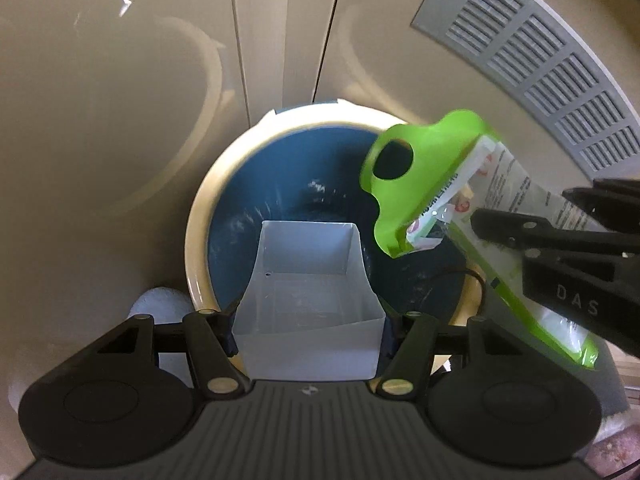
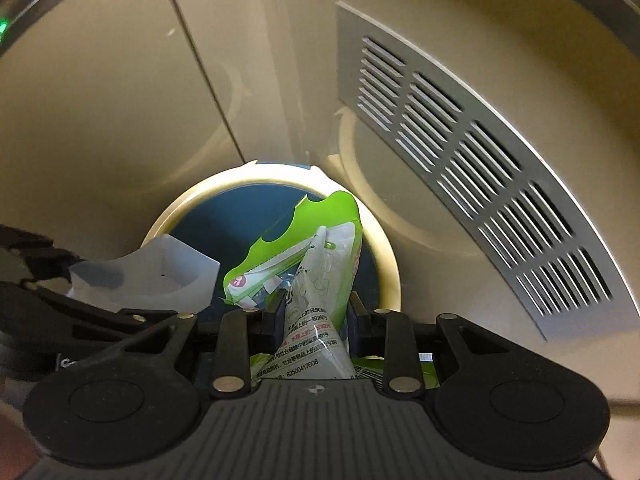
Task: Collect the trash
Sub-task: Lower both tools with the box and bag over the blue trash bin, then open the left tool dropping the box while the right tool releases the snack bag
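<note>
both grippers hang over the round bin [image 1: 200, 216], which has a cream rim and a blue bag inside and sits in the middle of both views, close to the beige cabinet doors [image 1: 120, 120] and just beside a grey vent [image 2: 480, 184].

the left gripper [image 1: 310, 320] is clamped on an open white box [image 1: 308, 280], low in the middle of its own view, with the box mouth facing down into the bin.

the right gripper [image 2: 316, 316] is squeezing a green and white wrapper [image 2: 316, 248]. the wrapper sticks out over the right side of the bin, and in the left view it shows at the right, up above the blue bag.

this looks like the drop step: both bits of trash are over the bin but not yet let go. the next move likely calls for both sets of jaws to open so the box and wrapper fall inside. the long wrapper might catch on the rim, so its tip should point well into the bin first.
</note>
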`<act>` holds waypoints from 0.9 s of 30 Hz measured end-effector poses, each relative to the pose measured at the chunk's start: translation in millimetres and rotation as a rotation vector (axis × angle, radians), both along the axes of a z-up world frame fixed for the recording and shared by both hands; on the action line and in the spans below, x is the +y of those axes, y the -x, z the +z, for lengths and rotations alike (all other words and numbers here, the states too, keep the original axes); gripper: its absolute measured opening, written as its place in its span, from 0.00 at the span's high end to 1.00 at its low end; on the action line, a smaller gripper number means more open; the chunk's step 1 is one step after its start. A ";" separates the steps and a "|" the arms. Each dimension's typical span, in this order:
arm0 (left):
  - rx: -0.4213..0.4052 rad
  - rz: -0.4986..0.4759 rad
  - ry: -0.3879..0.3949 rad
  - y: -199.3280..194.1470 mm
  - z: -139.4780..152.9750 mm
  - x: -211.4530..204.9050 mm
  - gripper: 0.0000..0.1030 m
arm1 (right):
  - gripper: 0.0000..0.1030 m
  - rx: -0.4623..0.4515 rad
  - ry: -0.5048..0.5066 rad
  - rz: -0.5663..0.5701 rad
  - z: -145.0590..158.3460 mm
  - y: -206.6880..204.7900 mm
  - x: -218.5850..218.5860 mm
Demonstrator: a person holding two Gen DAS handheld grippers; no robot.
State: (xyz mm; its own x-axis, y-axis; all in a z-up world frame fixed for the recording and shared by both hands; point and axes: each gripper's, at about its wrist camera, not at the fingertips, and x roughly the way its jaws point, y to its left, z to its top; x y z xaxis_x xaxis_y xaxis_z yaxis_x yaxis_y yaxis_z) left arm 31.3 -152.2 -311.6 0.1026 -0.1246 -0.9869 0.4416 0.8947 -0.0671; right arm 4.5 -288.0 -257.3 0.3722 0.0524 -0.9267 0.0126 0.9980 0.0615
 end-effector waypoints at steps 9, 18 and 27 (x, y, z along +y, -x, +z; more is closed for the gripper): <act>0.043 0.007 -0.019 -1.8 -18.7 1.4 0.35 | 0.69 -0.050 0.255 0.296 -14.0 -3.9 39.3; 0.065 0.022 -0.025 -5.5 -30.4 7.1 0.35 | 0.68 -0.092 0.233 0.311 -12.0 -3.8 33.9; 0.052 0.043 -0.021 -9.2 -33.2 11.0 0.03 | 0.27 -0.126 0.193 0.249 -14.7 -4.4 24.5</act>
State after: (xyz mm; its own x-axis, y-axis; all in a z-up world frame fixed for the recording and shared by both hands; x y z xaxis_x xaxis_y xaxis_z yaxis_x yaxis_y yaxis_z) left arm 40.6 -141.2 -344.8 0.0558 -0.0999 -0.9934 0.3993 0.9142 -0.0695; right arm 8.9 -263.5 -271.9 0.4827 -0.0160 -0.8756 -0.2283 0.9630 -0.1434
